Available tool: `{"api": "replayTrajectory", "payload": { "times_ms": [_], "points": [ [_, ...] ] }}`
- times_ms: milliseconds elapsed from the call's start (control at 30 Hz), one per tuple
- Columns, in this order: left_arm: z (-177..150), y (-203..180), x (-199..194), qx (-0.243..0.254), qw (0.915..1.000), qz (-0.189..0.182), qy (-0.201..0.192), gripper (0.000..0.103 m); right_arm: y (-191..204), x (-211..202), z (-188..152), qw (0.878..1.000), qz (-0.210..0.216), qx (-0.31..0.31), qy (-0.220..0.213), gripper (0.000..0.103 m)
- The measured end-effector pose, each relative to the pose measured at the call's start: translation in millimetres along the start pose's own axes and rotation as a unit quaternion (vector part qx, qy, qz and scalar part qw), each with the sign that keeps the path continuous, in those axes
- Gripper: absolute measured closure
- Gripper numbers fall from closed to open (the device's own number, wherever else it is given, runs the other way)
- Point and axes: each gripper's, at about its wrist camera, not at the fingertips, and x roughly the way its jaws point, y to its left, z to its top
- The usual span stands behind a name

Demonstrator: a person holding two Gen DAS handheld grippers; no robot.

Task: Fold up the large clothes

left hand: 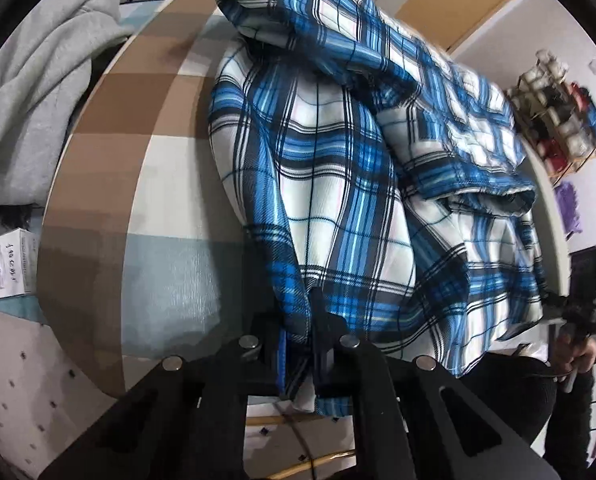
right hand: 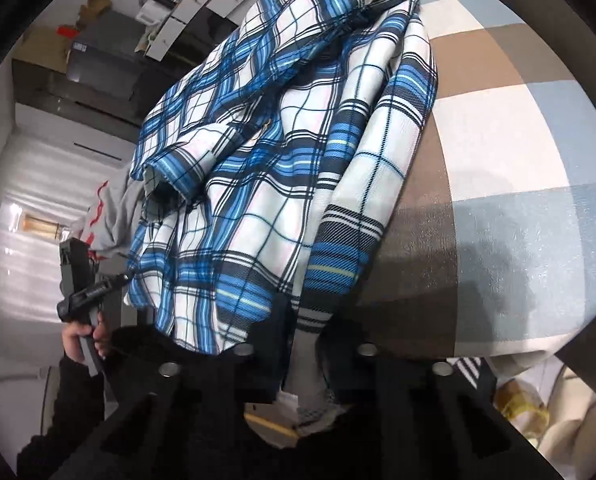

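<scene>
A large blue, white and black plaid shirt [left hand: 338, 184] lies bunched lengthwise on a checked brown, white and pale blue cloth [left hand: 110, 168] over a table. My left gripper [left hand: 296, 320] is shut on the shirt's near hem. In the right wrist view the same shirt [right hand: 266, 168] runs away from the camera, and my right gripper [right hand: 304, 332] is shut on its other near corner. The right gripper and the hand holding it show at the far right of the left wrist view [left hand: 578, 320]. The left gripper shows at the left of the right wrist view [right hand: 86, 292].
A grey hoodie [left hand: 30, 92] lies at the far left off the table. A white box [left hand: 6, 264] sits below it. A shelf of spools [left hand: 554, 112] stands at the right. Cabinets and cardboard boxes [right hand: 98, 40] line the back wall. The table edge [right hand: 498, 344] is near me.
</scene>
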Motion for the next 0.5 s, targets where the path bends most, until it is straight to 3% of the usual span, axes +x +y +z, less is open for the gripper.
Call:
{"api": "replayTrajectory", "payload": {
  "times_ms": [133,167,200,300,500],
  "points": [
    [0.5,6.1,-4.6,-0.021,0.9991,-0.037,-0.002,0.102,-2.3,-9.4,-1.6,0.999,0.03,0.023,-0.014,0.097],
    [0.4,8.8,-8.0,0.017,0.9965,-0.081,-0.015,0.102,-2.1,-14.5,-1.1,0.999,0.035,0.022,-0.019,0.098],
    [0.7,11.9,-13.8,0.009,0.9952,-0.096,-0.018,0.102,-1.2,-20.6,-1.7,0.999,0.037,0.021,-0.026,0.098],
    [-3.9,21.3,-26.4,0.008,0.9924,-0.122,-0.015,0.102,-2.3,-46.4,-8.9,0.997,0.058,0.014,-0.056,0.099],
    [-28.4,46.8,-44.8,-0.026,0.9809,-0.191,-0.023,0.102,-30.0,-73.3,-34.4,0.989,0.111,0.061,-0.076,0.099]
  ]
}}
